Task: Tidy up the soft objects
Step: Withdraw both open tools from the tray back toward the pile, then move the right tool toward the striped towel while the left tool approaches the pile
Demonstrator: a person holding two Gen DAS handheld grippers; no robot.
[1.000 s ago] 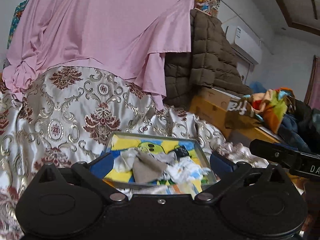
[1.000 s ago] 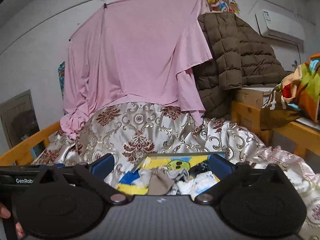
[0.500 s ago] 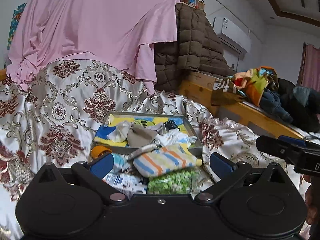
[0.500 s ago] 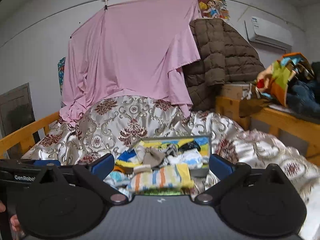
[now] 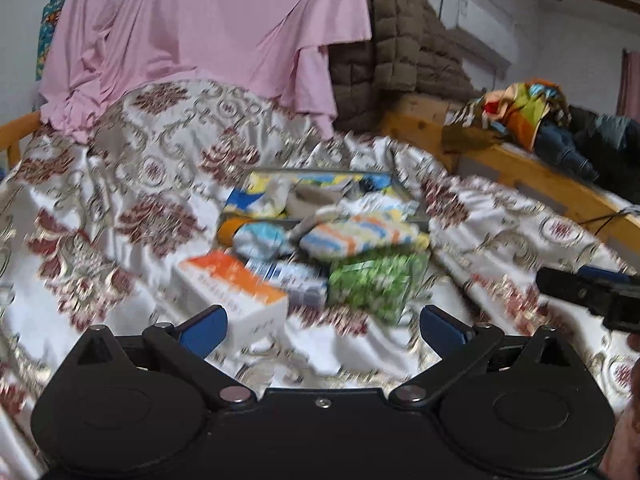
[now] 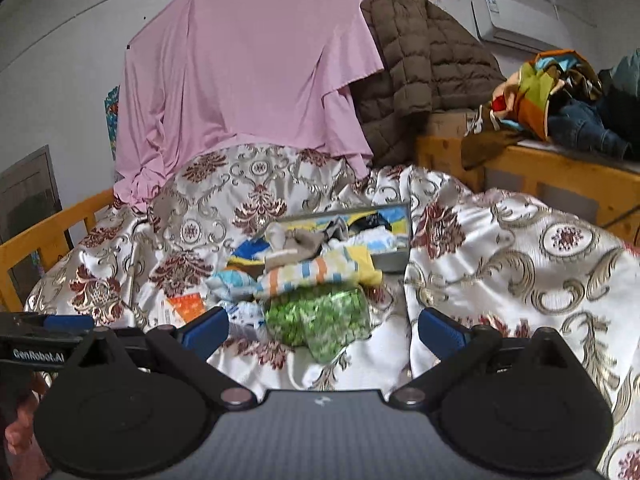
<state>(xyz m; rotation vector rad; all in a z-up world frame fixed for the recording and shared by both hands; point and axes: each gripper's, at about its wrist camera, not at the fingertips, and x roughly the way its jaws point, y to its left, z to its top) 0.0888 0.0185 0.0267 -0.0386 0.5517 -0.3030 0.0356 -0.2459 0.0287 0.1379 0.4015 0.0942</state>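
Both claws had pulled back, left claw [image 5: 320, 326] and right claw [image 6: 323, 326] wide and empty, so the green packet [image 6: 318, 316] and striped cloth [image 6: 316, 270] showed mid-frame, ungrabbed.

Striped cloth [image 6: 316, 274] and green packet [image 6: 320, 316] heaped before cloth-filled tray [image 6: 394, 260].

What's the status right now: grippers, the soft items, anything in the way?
Left gripper open, empty. Right gripper open, empty. Soft items piled in and before the tray, untouched. Green packet nearest; orange-and-white box alongside.
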